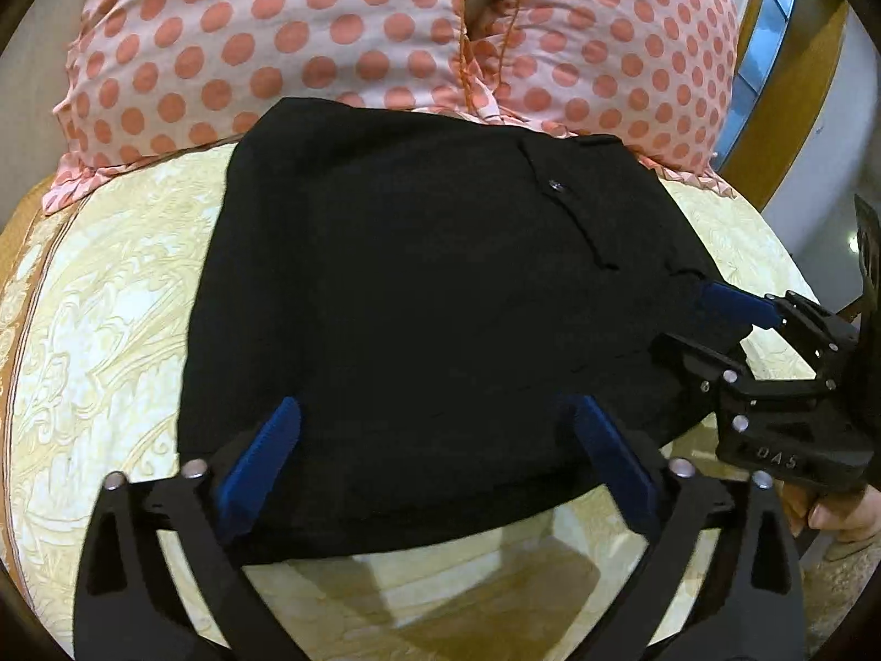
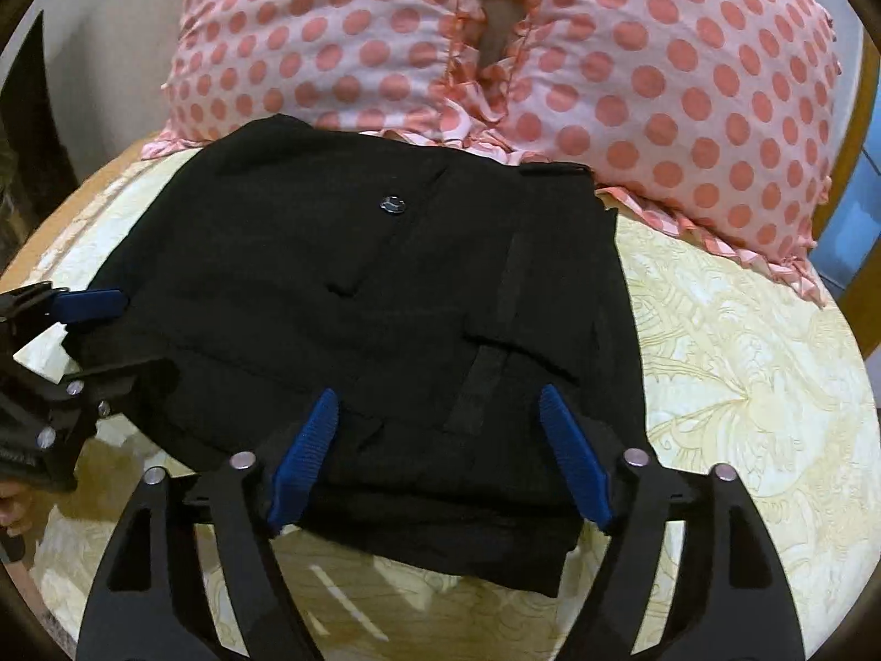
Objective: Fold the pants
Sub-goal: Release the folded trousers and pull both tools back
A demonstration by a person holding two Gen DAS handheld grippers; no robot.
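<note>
Both claws, left gripper (image 1: 435,429) and right gripper (image 2: 440,424), hover released over black pants (image 2: 358,303) already folded compactly near the bedspread's (image 2: 743,385) pillow-side edge, apparently little left.

Setting: a home bedroom. Evidence: bed (image 1: 110,297) covered with a cream-yellow sheet carrying a floral scroll print, orange-brown border at its edge. Two pillows (image 2: 688,82) in pink cases with coral polka dots and ruffled trim lie at the head. Wooden frame (image 1: 793,82), possibly headboard or door, stands beyond; pale wall behind.
</note>
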